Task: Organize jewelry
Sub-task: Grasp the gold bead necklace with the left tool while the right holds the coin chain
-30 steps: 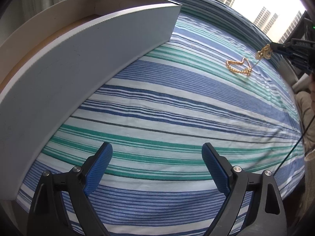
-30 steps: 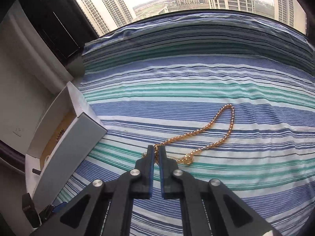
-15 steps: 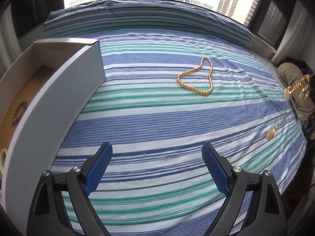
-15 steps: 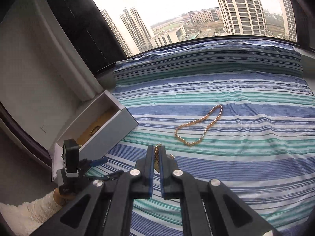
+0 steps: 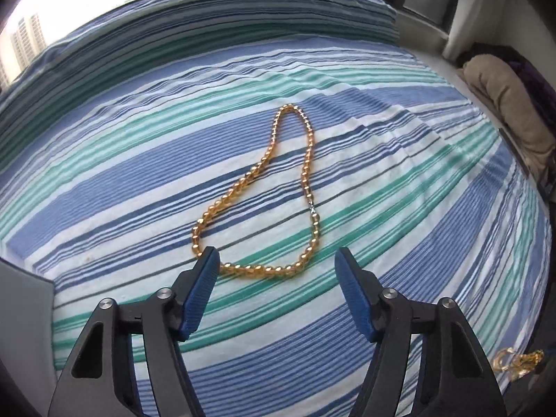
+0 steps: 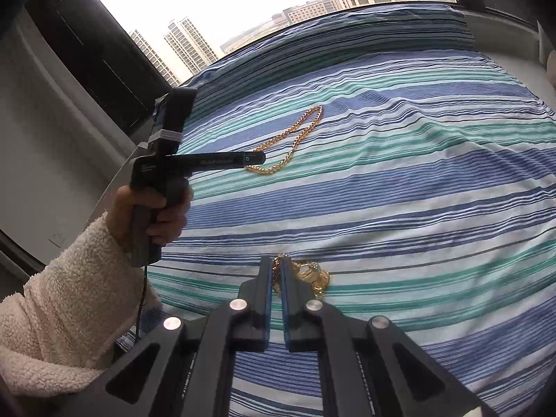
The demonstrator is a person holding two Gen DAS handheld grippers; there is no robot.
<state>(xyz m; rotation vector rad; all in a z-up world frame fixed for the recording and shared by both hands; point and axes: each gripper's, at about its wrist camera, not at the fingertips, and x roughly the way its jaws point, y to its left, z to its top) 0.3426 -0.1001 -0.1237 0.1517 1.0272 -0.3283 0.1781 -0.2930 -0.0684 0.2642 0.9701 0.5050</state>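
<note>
High-rise towers fill the window beyond a blue, teal and white striped bedsheet [image 5: 399, 208], where an amber bead necklace [image 5: 305, 177] lies looped. Left gripper [image 5: 278, 260], its jaws just narrowed yet apart, hovers at the necklace's near end, its printed side lettering unreadable. Right gripper [image 6: 276, 264] pinches a gold chain [image 6: 312, 276] at the near edge.

Striped bed [image 5: 139, 160], 1 amber bead necklace [image 5: 305, 160] lying on it

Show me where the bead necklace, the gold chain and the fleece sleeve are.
bead necklace [image 5: 307, 160], left wrist view, right strand of the loop.
gold chain [image 6: 314, 275], right wrist view, bunched links beside the shut jaws.
fleece sleeve [image 6: 55, 312], right wrist view, forearm part.
</note>
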